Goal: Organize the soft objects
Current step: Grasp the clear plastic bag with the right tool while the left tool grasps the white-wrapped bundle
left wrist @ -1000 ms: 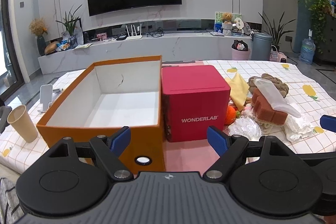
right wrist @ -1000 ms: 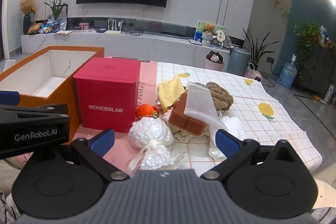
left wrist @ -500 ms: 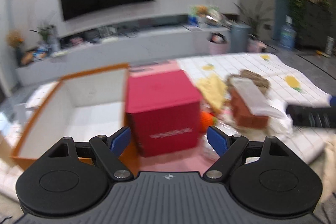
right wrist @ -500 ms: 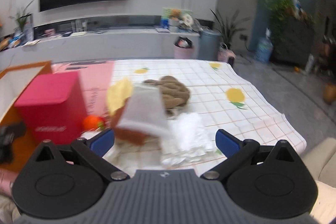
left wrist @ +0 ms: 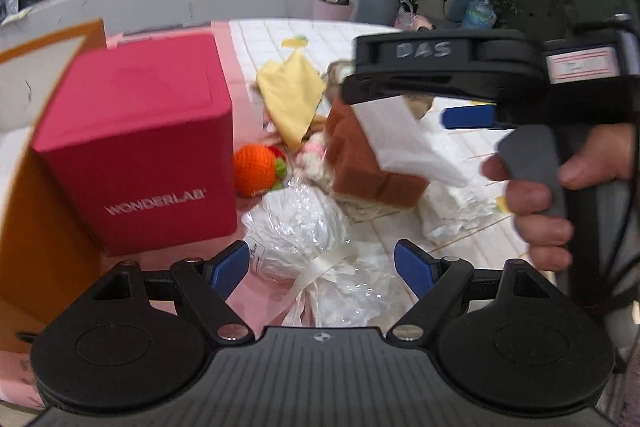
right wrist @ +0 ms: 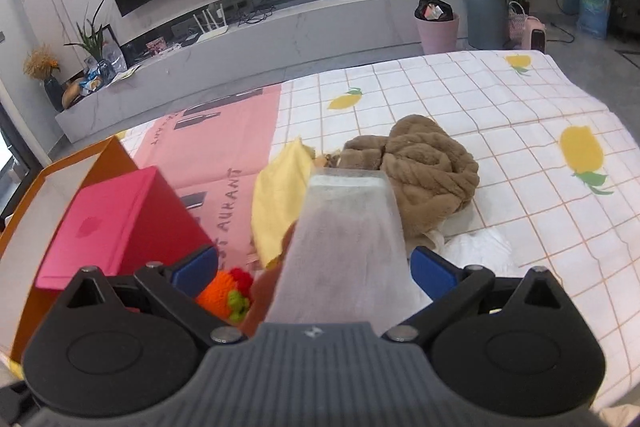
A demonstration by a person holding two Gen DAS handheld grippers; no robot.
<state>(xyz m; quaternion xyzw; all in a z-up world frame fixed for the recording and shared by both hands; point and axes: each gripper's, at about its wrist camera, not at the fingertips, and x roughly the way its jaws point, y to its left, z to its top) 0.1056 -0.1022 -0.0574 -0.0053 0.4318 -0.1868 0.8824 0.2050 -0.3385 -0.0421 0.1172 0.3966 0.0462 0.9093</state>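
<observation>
Right wrist view: right tongs (right wrist: pixel 314 269) stood wide, empty, w/ the white packet (right wrist: pixel 346 239) directly betw. the fingers, long axis running straight ahead, atop the brown sponge block (left wrist: pixel 372 163). Left tongs (left wrist: pixel 322 265) also wide, nearer the plastic-wrapped bundle (left wrist: pixel 304 227).

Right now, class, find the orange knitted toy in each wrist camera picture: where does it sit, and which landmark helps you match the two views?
Left wrist view: the orange knitted toy lies at centre, just right of the red WONDERLAB box.
Right wrist view: the toy sits low and left of centre, partly hidden behind the right gripper.
Shared landmark: the red box, immediately left of the toy in both.
</observation>
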